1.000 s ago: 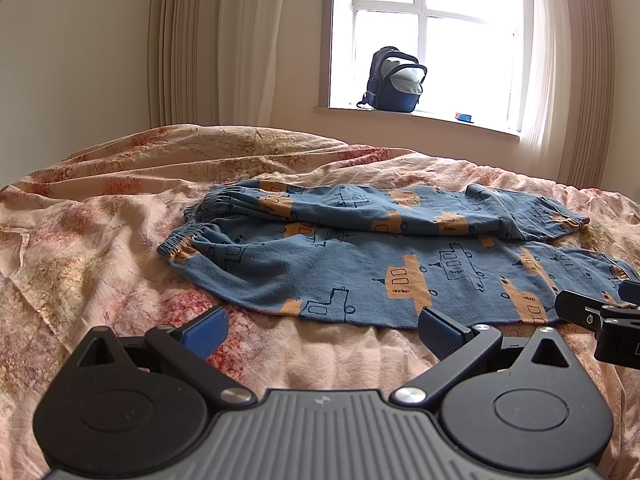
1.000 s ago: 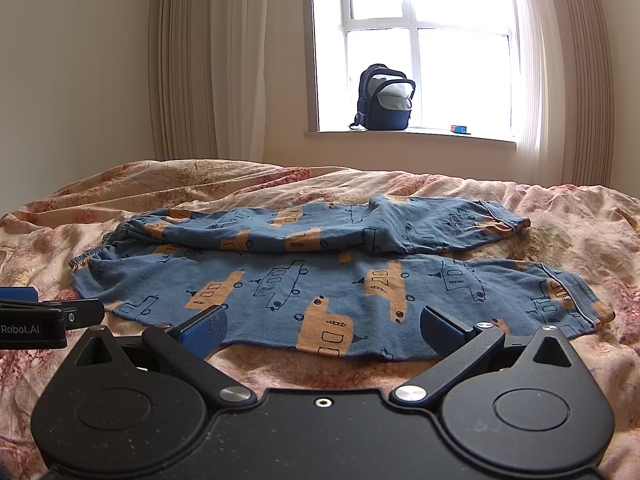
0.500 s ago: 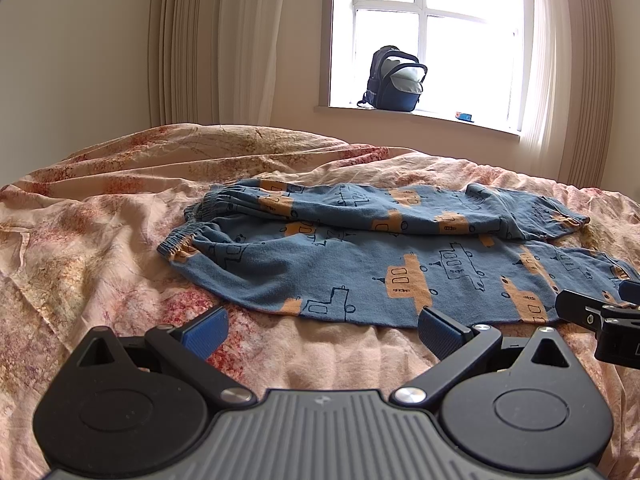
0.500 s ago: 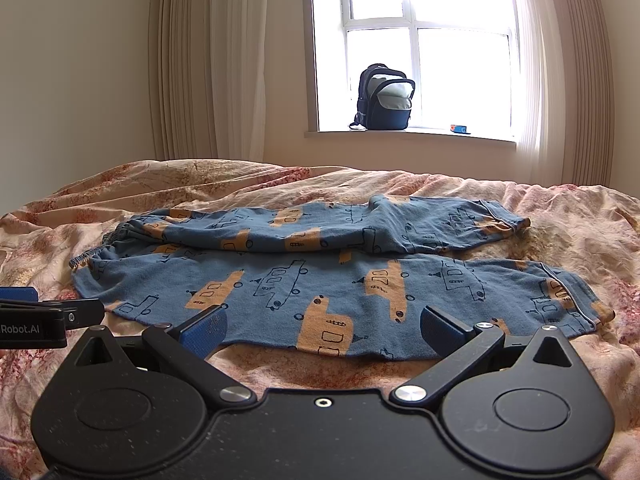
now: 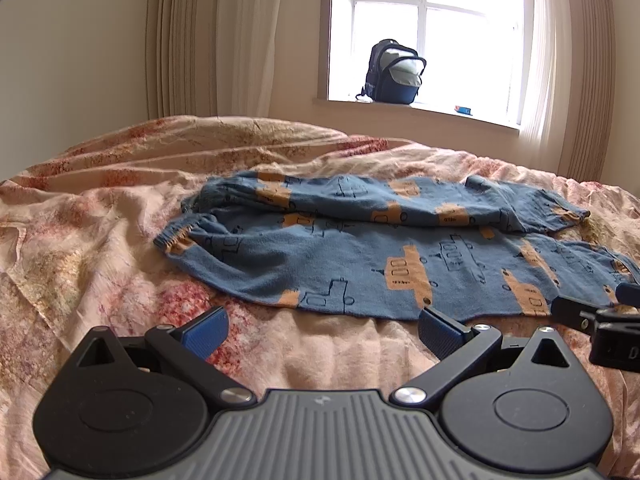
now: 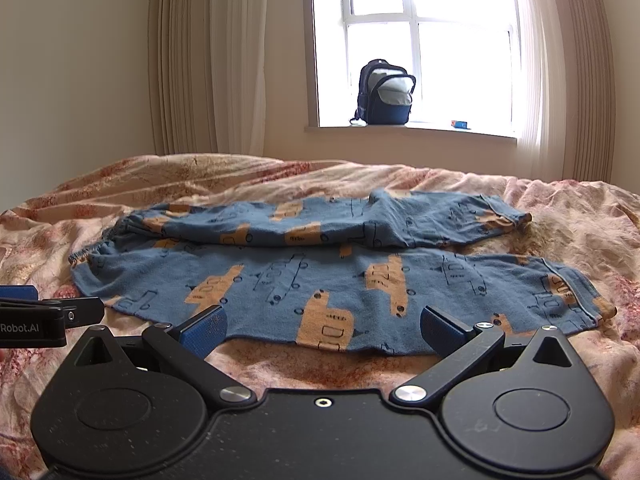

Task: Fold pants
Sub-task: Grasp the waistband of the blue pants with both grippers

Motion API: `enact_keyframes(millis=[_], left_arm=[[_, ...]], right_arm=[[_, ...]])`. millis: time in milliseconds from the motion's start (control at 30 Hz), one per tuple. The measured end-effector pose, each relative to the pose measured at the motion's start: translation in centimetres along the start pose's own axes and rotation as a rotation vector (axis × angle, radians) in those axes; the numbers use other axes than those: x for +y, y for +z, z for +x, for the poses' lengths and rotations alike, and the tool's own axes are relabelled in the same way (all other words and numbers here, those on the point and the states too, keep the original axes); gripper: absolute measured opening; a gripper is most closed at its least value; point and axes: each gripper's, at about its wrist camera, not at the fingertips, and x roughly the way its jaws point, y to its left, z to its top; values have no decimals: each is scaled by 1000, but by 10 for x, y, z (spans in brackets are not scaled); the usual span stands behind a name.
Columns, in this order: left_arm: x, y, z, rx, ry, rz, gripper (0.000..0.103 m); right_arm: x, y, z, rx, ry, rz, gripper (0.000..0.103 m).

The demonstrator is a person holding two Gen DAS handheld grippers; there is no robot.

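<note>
Blue pants with orange and outlined vehicle prints point(image 5: 360, 256) lie spread across the bed, waistband to the left, cuffs to the right, the far leg lying against the near leg. They also show in the right wrist view point(image 6: 340, 276). My left gripper point(image 5: 320, 330) is open and empty, just short of the pants' near edge, toward the waist end. My right gripper point(image 6: 322, 330) is open and empty at the near edge of the near leg. Each gripper shows at the side of the other's view: the right one point(image 5: 596, 320) and the left one point(image 6: 44, 318).
The bed carries a rumpled pink floral cover point(image 5: 100, 248). A dark blue backpack point(image 6: 386, 94) and a small blue object point(image 6: 459, 124) sit on the windowsill behind the bed. Curtains hang on both sides of the window.
</note>
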Motion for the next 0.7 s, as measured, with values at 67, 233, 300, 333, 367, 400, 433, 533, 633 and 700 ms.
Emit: enact_keyframes(millis=[67,233,300,333,367,400,433,533,633,700], left_arm=[[1,-2,6,25,-7,-11,103],[10,0,12,65,3,-64,103],[15,4,12,62,1,-95,103],[18,9,14,66,-1,-104,103],[19,15,16,71,-4,-107,103],[21,20,18,71,-3,-105,103],[23,28,20,68,1,-104,103],[32,50,24,49,8,-112,103],[41,71,31,42,5,-132,103],[46,86,37,32,-2,-141,103]], right_arm=[[2,0,6,49,-13,-22,103],[12,4,22,149,-54,-100,103],[17,10,27,186,-68,-137,103],[19,13,31,209,-70,-160,103],[20,17,34,224,-70,-178,103],[21,21,37,232,-71,-191,103],[22,27,38,236,-68,-204,103],[30,48,35,200,-55,-274,103],[39,74,32,150,-34,-358,103],[41,92,30,122,-12,-390,103]])
